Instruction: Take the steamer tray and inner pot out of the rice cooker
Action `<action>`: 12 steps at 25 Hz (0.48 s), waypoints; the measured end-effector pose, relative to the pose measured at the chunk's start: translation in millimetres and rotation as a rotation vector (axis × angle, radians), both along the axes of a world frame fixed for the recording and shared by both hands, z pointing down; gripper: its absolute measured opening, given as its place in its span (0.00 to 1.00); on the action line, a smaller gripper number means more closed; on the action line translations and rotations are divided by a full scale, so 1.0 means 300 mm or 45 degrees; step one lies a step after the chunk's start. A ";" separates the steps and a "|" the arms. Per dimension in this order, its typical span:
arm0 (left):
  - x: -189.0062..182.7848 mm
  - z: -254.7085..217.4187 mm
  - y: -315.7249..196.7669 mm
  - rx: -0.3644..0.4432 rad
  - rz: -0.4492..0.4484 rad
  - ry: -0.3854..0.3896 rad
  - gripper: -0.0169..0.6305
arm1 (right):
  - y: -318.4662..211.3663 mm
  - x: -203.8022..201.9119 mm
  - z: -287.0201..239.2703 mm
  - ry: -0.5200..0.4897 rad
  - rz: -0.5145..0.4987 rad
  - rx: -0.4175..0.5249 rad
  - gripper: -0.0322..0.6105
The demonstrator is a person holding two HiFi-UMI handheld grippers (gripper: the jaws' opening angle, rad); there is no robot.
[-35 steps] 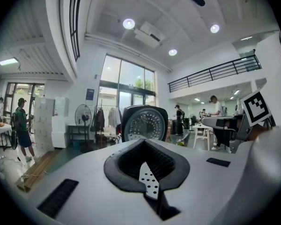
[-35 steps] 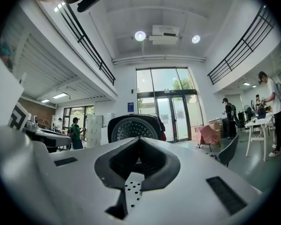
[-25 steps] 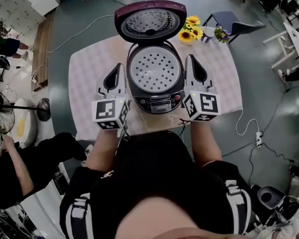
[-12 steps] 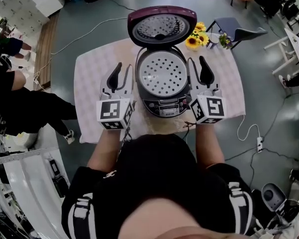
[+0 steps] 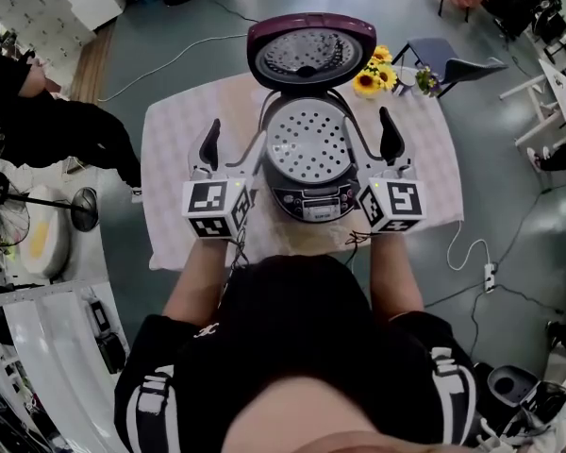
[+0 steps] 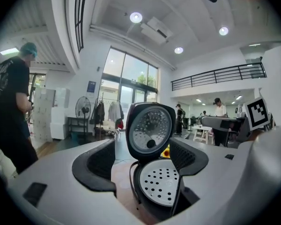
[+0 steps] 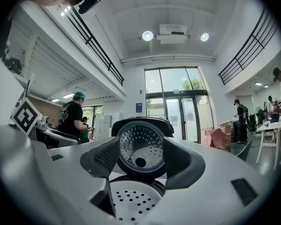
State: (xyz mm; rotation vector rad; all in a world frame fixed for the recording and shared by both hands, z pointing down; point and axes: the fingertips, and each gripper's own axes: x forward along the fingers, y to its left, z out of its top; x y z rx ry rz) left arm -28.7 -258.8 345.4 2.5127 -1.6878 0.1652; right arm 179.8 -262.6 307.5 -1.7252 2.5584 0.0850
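Observation:
The rice cooker (image 5: 308, 194) stands on the table with its purple lid (image 5: 309, 53) swung up at the back. The perforated steamer tray (image 5: 307, 144) lies in its mouth; the inner pot beneath is hidden. My left gripper (image 5: 232, 149) flanks the cooker's left side, my right gripper (image 5: 370, 142) its right side. Both sets of jaws are opening, and the pads press on nothing. In the left gripper view the tray (image 6: 161, 186) and lid (image 6: 150, 131) show between the spread jaws of that gripper (image 6: 143, 161). The right gripper (image 7: 141, 165) frames the lid (image 7: 141, 149) and tray (image 7: 133, 200) the same way.
A pale checked cloth covers the table (image 5: 174, 135). Sunflowers (image 5: 373, 72) stand behind the cooker at the right, near a chair (image 5: 448, 50). A person (image 5: 66, 130) is by the table's left side. A fan (image 5: 9, 217) and a floor cable (image 5: 472, 243) lie around the table.
Both grippers were shut beside the cooker and now stand with jaws spread. The person at the left has walked further back along the table.

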 end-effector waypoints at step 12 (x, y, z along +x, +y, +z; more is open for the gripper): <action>0.041 0.081 -0.023 -0.207 0.039 0.082 0.55 | -0.020 0.008 0.110 0.171 -0.018 -0.180 0.46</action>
